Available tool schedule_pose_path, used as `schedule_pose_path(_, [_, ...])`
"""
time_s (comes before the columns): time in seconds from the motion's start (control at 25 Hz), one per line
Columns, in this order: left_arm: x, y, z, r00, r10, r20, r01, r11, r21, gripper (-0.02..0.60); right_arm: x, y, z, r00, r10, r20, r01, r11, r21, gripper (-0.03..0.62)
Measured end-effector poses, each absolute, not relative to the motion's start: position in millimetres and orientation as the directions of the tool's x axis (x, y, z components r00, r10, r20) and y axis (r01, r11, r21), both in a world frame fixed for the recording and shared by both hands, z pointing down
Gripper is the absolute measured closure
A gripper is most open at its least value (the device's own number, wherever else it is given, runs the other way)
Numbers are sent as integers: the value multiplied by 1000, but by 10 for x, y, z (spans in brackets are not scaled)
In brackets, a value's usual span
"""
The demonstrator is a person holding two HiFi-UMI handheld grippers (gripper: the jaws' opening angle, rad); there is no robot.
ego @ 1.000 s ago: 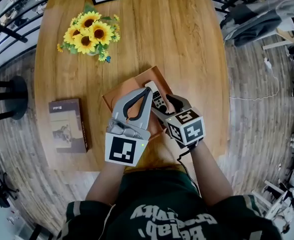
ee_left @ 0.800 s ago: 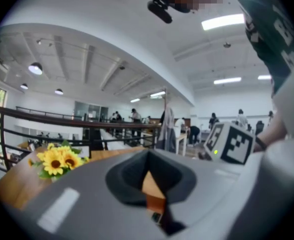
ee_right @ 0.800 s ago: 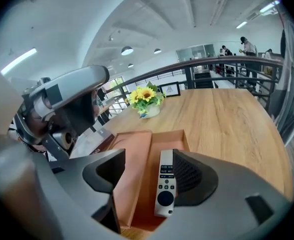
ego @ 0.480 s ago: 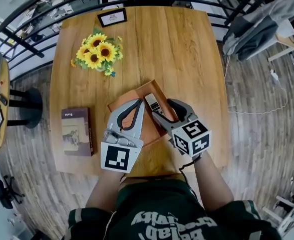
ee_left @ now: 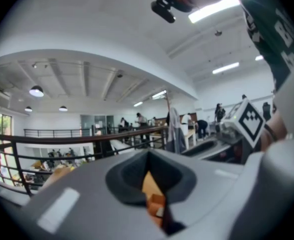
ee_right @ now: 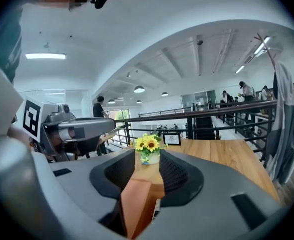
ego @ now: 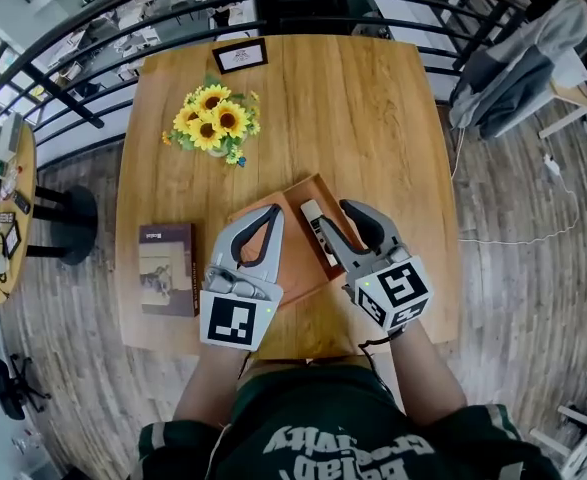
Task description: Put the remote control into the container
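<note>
Left tongs (ego: 276, 211) over container's (ego: 299, 253) left half

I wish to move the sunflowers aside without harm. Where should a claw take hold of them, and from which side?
Grip the small white pot under the sunflowers, not the blossoms. Come in level from the person's side, over bare table: the pot stands upright and the flower heads spread over it, so a claw from above would likely crush them.

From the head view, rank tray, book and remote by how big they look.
1. tray, largest, even partly covered
2. book
3. remote, smallest, lying in the tray
</note>
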State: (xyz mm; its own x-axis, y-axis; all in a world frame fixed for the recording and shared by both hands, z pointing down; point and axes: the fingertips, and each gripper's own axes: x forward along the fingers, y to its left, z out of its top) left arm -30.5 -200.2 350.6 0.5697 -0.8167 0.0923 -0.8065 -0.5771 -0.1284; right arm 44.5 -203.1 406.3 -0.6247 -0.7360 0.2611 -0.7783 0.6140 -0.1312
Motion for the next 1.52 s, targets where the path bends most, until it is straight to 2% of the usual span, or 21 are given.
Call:
schedule_pose_path(0.12, [-376, -2019, 3404, 562, -824, 71, -815, -566, -121, 583, 402, -2020, 3885, -619, -756, 213, -783, 613, -100, 481])
schedule_pose_path(0.36, [-349, -1957, 3255, 582, -812, 34, -806, -582, -111, 583, 354, -1979, 3703, -612, -763, 208, -788, 612, -76, 562])
schedule_pose_path(0.72, [-258, -1827, 3002, 621, -784, -5, -781, -618, -88, 583, 273, -1828, 3289, -618, -777, 122, -785, 617, -49, 576])
schedule_pose_path(1.0, [-236, -1721, 2867, 625, -781, -17, -779, -622, -76, 583, 152, -1569, 2840, -685, -728, -41, -729, 683, 48, 576])
schedule_pose_path(1.52, [-214, -1552, 2598, 621, -783, -37, -781, -616, -100, 581, 294, -1479, 2418, -670, -733, -122, -742, 665, 85, 576])
